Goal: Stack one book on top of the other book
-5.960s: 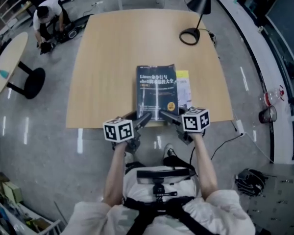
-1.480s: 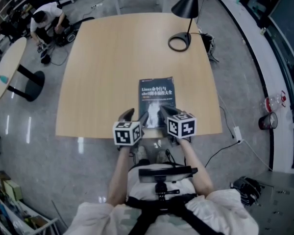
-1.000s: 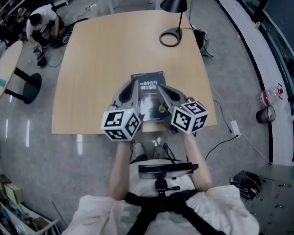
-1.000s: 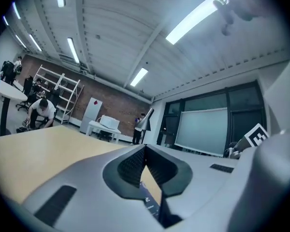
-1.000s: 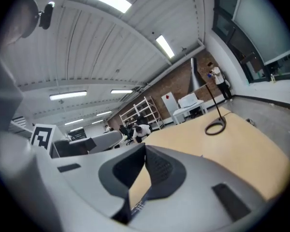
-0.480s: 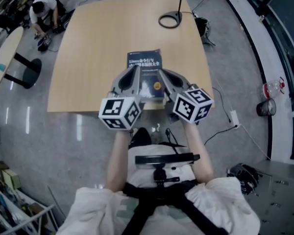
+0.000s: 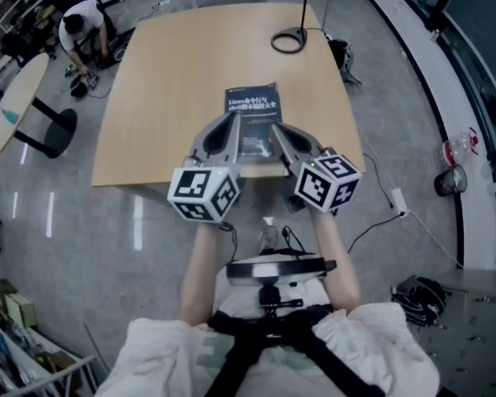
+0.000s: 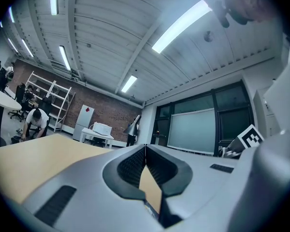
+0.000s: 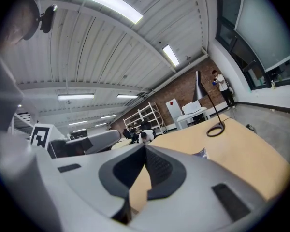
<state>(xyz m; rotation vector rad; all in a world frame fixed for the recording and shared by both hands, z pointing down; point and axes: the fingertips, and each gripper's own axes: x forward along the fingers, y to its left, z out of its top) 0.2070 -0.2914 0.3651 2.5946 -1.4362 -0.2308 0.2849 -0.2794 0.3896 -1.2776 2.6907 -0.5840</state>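
Note:
A dark-covered book (image 7: pixel 252 121) lies flat on the wooden table (image 7: pixel 165 89), near its front edge. A second book beneath it cannot be made out. My left gripper (image 7: pixel 231 121) and right gripper (image 7: pixel 275 131) hang side by side above the book's near end, both shut with nothing between the jaws. In the left gripper view the left gripper (image 8: pixel 145 148) points level across the table (image 8: pixel 34 153). In the right gripper view the right gripper (image 9: pixel 145 146) is shut too, and a corner of the book (image 9: pixel 201 153) shows past it.
A black desk lamp (image 7: pixel 289 23) stands at the table's far edge; its ring base (image 9: pixel 215 128) shows in the right gripper view. A person (image 7: pixel 84 23) crouches on the floor at the far left beside a round table (image 7: pixel 16 102). Cables and a bottle (image 7: pixel 455 149) lie at right.
Both shut grippers have drawn back from the book toward the table's near edge and risen a little. The book has stayed where it lay.

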